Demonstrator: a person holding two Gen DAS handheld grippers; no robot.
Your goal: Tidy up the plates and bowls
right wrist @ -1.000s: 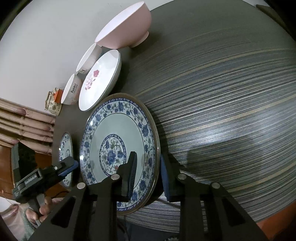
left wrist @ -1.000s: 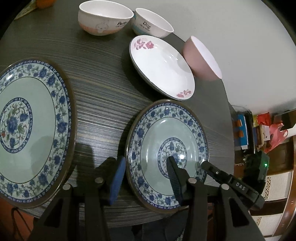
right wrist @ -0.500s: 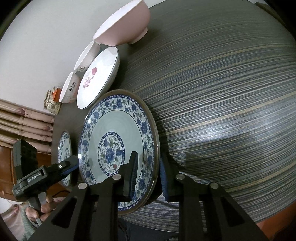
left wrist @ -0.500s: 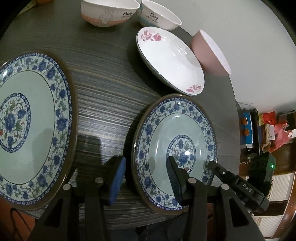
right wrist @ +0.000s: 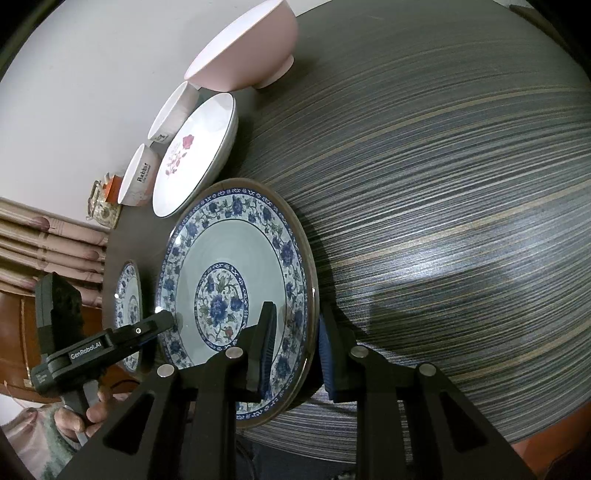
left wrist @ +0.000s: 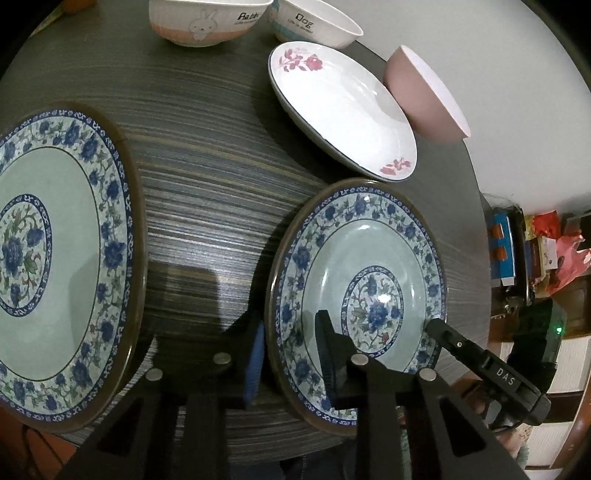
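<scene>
A small blue-flowered plate (left wrist: 369, 258) (right wrist: 236, 266) lies near the round table's front edge. My left gripper (left wrist: 291, 354) straddles its left rim, jaws narrowed around it with a small gap showing. My right gripper (right wrist: 295, 347) straddles its right rim the same way. A larger blue-flowered plate (left wrist: 48, 254) (right wrist: 129, 306) lies to the left. A white rose plate (left wrist: 343, 107) (right wrist: 199, 147), a pink bowl (left wrist: 424, 96) (right wrist: 247, 48), a "Rabbit" bowl (left wrist: 203, 22) (right wrist: 138, 177) and a "Dog" bowl (left wrist: 314, 26) (right wrist: 173, 110) stand at the back.
The dark striped table (right wrist: 443, 184) stretches wide to the right of the small plate. Its front edge (left wrist: 258, 439) is just below my grippers. A shelf with boxes and red bags (left wrist: 535, 251) stands beyond the table's right side. An orange item (right wrist: 110, 188) sits beside the Rabbit bowl.
The left gripper's jaws have narrowed around the small plate's left rim. The small plate and my right gripper have shifted right in the left view. The right gripper's hold looks the same.
</scene>
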